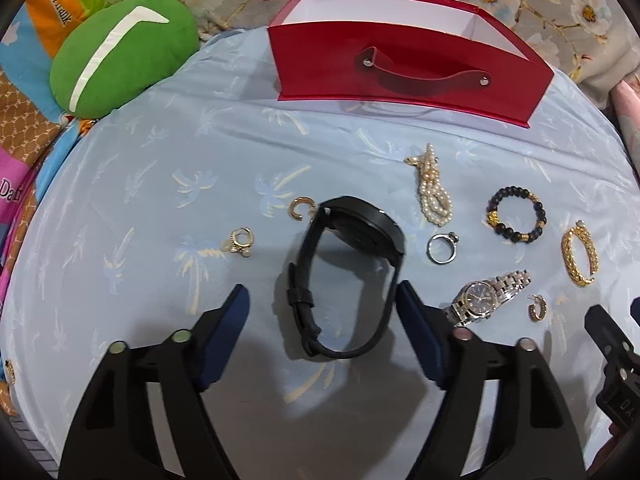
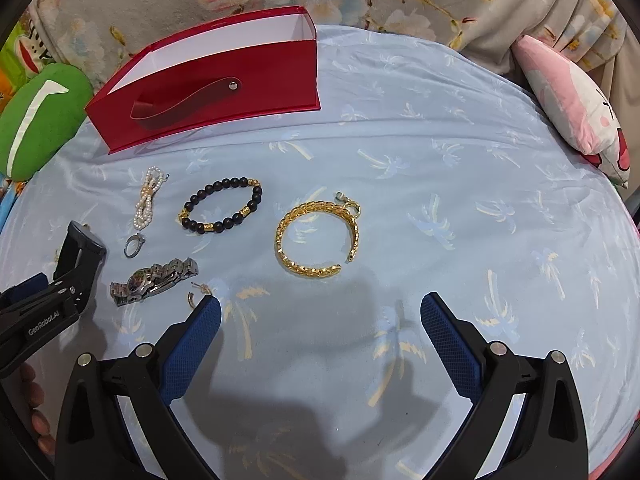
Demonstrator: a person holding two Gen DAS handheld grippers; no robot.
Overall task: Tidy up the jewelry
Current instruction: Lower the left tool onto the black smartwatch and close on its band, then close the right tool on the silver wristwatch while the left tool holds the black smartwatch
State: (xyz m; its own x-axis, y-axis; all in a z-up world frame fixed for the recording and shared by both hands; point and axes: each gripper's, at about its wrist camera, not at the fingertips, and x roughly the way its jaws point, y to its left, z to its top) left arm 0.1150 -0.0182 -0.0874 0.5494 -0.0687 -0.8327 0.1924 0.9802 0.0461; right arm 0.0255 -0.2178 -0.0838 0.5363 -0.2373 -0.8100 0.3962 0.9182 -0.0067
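Observation:
A black watch [image 1: 346,276] lies on the blue cloth between the open fingers of my left gripper [image 1: 322,304], which is empty. Around it lie a pearl bracelet [image 1: 431,190], a black bead bracelet [image 1: 516,215], a silver ring [image 1: 442,248], a silver watch [image 1: 486,296], a gold bangle [image 1: 579,256] and small gold earrings [image 1: 240,242]. My right gripper [image 2: 320,316] is open and empty, just short of the gold bangle [image 2: 316,240]. The bead bracelet [image 2: 222,206] and silver watch [image 2: 154,276] lie to its left.
An open red box [image 1: 400,68] with a strap handle stands at the back of the cloth; it also shows in the right wrist view [image 2: 212,84]. A green cushion [image 1: 120,48] lies at the back left. A pink pillow [image 2: 576,112] lies at the right.

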